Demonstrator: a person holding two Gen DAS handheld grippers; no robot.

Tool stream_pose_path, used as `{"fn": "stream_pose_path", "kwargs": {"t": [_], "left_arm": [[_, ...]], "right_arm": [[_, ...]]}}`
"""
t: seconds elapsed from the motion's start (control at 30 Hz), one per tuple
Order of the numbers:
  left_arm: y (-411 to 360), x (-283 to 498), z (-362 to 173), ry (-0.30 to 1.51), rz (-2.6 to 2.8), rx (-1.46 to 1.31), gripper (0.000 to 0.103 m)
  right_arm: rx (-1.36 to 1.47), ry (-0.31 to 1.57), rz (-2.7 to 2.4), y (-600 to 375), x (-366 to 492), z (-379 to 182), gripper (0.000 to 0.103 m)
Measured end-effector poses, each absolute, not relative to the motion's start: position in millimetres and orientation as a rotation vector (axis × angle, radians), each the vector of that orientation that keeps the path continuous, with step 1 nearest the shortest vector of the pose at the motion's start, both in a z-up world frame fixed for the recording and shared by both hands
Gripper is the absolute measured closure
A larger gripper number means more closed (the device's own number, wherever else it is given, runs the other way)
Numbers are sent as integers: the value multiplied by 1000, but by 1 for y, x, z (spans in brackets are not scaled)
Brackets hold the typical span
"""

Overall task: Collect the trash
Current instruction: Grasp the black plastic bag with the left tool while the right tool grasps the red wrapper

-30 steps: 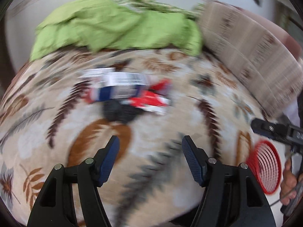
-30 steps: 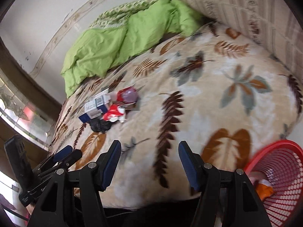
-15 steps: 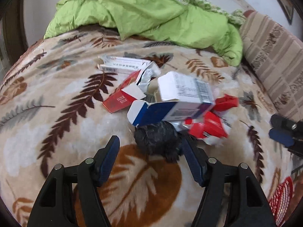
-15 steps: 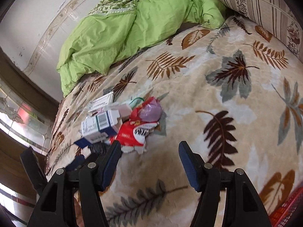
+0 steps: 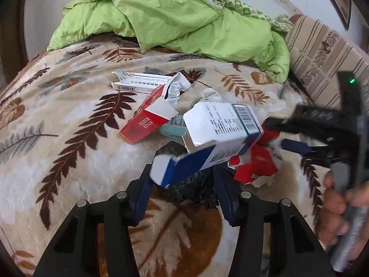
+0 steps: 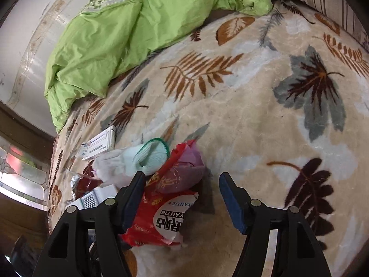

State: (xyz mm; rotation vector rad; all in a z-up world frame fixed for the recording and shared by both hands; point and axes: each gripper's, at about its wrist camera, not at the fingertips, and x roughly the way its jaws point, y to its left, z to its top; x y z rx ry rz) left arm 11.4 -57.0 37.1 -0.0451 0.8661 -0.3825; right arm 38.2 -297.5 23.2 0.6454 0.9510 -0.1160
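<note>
A heap of trash lies on the leaf-patterned blanket [image 5: 57, 152]. My left gripper [image 5: 183, 185] is open, its fingers either side of a crumpled black bag [image 5: 196, 184]. A white and blue carton [image 5: 216, 138] lies over the bag. A red cigarette box [image 5: 147, 120] and a long white box [image 5: 140, 82] lie behind. My right gripper [image 6: 182, 194] is open over a red snack wrapper [image 6: 159, 219] and a pink bag [image 6: 184, 173]. A mint sock [image 6: 150, 157] lies just past its left finger. The right gripper also shows in the left wrist view [image 5: 297, 145].
A rumpled green quilt [image 5: 173, 20] lies at the head of the bed. A striped beige pillow [image 5: 322, 53] lies at the right. A wall and a window border the bed's left side in the right wrist view [image 6: 20, 161].
Both grippers have moved in close to the trash heap. The left fingers now flank the black bag. The right gripper has come down over the red wrapper. The red basket has left both views.
</note>
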Motion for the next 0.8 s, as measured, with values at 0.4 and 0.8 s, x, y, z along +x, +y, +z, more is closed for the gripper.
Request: {"fn": "stream_pose_path", "kwargs": {"t": [0.4,0.8], "left_arm": [[-40,-17,73,723,-362,-24,52],[-35,-39,97,585,-285,15,52]], "right_arm": [[502,829,-178,-299,0,39,89],[352,672,-43,-238,-55,85,89]]}}
